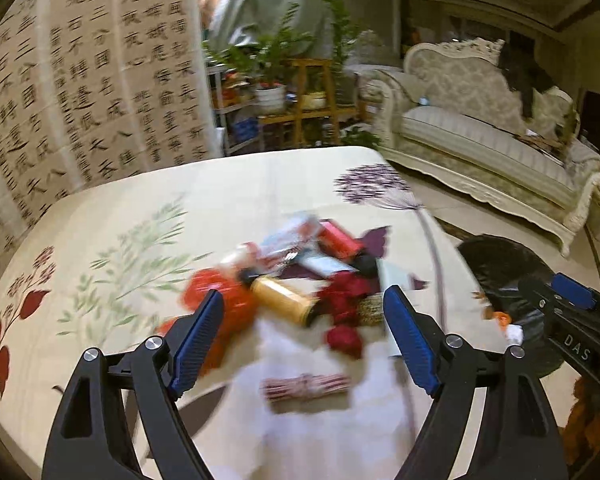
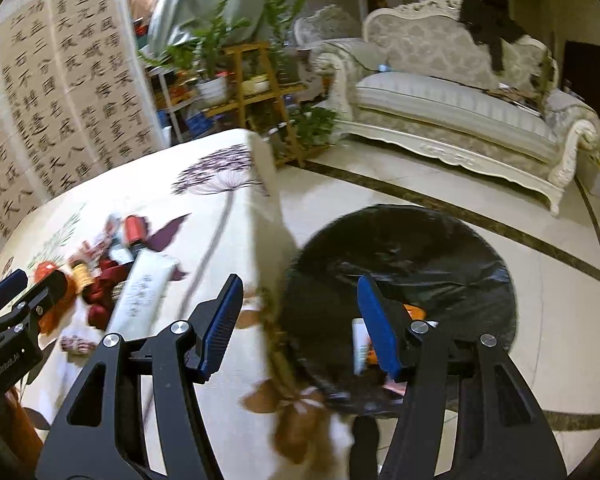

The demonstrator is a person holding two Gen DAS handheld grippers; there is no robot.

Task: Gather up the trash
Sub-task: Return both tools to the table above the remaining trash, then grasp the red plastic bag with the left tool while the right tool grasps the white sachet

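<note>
A pile of trash lies on the flowered tablecloth (image 1: pixel 140 208): a yellow bottle (image 1: pixel 284 298), red crumpled wrappers (image 1: pixel 344 338), a red can (image 1: pixel 338 240), a red-and-white striped wrapper (image 1: pixel 306 386) and a long white packet (image 2: pixel 140 300). My left gripper (image 1: pixel 302 340) is open and empty, hovering just short of the pile. My right gripper (image 2: pixel 298 324) is open and empty above the table's edge and a black-lined trash bin (image 2: pixel 420 264), which holds some orange and white scraps (image 2: pixel 362 344). The right gripper (image 1: pixel 568 312) shows at the right of the left wrist view.
The bin stands on the tiled floor (image 2: pixel 540 320) beside the table's right edge. A pale ornate sofa (image 2: pixel 452 112), a wooden plant stand (image 2: pixel 252 92) with potted plants and a calligraphy screen (image 2: pixel 60 92) stand behind the table.
</note>
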